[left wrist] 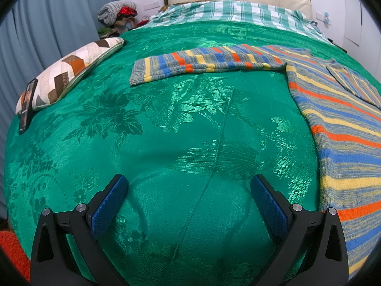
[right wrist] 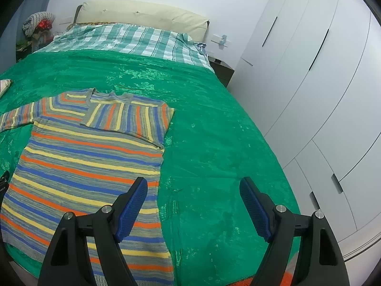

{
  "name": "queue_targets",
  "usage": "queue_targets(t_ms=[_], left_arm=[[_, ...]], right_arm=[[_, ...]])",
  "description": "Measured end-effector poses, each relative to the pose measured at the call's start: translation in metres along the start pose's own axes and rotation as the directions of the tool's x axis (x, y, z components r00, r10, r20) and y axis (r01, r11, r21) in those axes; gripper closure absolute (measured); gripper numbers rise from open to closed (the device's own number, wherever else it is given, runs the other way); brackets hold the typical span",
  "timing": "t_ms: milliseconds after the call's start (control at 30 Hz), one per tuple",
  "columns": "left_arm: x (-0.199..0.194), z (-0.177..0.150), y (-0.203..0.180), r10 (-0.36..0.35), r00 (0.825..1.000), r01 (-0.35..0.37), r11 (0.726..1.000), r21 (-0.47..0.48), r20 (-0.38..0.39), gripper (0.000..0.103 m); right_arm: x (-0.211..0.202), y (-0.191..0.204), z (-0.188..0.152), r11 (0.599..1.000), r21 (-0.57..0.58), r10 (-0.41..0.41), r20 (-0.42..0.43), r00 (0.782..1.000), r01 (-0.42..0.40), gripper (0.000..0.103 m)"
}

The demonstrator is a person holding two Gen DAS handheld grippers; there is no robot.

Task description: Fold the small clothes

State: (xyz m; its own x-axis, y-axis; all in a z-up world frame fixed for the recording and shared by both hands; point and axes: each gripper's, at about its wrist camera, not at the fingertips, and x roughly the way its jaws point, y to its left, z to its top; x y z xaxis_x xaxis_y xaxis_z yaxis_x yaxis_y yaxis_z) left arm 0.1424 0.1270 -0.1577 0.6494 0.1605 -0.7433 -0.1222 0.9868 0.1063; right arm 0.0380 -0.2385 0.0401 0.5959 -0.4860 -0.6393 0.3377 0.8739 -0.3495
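A striped knit sweater [right wrist: 78, 166] in grey, blue, yellow and orange lies flat on the green bedspread [right wrist: 209, 143]. Its right sleeve [right wrist: 128, 119] is folded across the chest. Its left sleeve [left wrist: 204, 64] lies stretched out sideways. The sweater body shows at the right of the left wrist view [left wrist: 345, 143]. My left gripper [left wrist: 189, 183] is open and empty above bare bedspread [left wrist: 166, 131], left of the sweater. My right gripper [right wrist: 193, 186] is open and empty above the sweater's right edge near the hem.
A patchwork cushion [left wrist: 69, 69] with a dark phone [left wrist: 27, 106] leaning on it lies at the bed's left edge. A checked sheet [right wrist: 133, 40] and cream headboard [right wrist: 142, 16] are at the far end. White wardrobes [right wrist: 321, 83] stand right of the bed.
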Motion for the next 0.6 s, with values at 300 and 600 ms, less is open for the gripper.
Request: queue_targets(t_ms=[300,600], left_arm=[[0.0,-0.0001,0.0,0.0,1.0,0.0,1.0,0.0,0.0,0.0],[0.0,-0.0003,0.0,0.001,1.0,-0.001,1.0,0.0,0.001,0.0]], right_arm=[[-0.0005,0.0006,-0.0023,1.0,-0.002,-0.011,-0.002,1.0,0.011,0.024],[-0.0005,0.0007,-0.0033,1.0,-0.001,-0.019,-0.007,1.0,0.019,0.024]])
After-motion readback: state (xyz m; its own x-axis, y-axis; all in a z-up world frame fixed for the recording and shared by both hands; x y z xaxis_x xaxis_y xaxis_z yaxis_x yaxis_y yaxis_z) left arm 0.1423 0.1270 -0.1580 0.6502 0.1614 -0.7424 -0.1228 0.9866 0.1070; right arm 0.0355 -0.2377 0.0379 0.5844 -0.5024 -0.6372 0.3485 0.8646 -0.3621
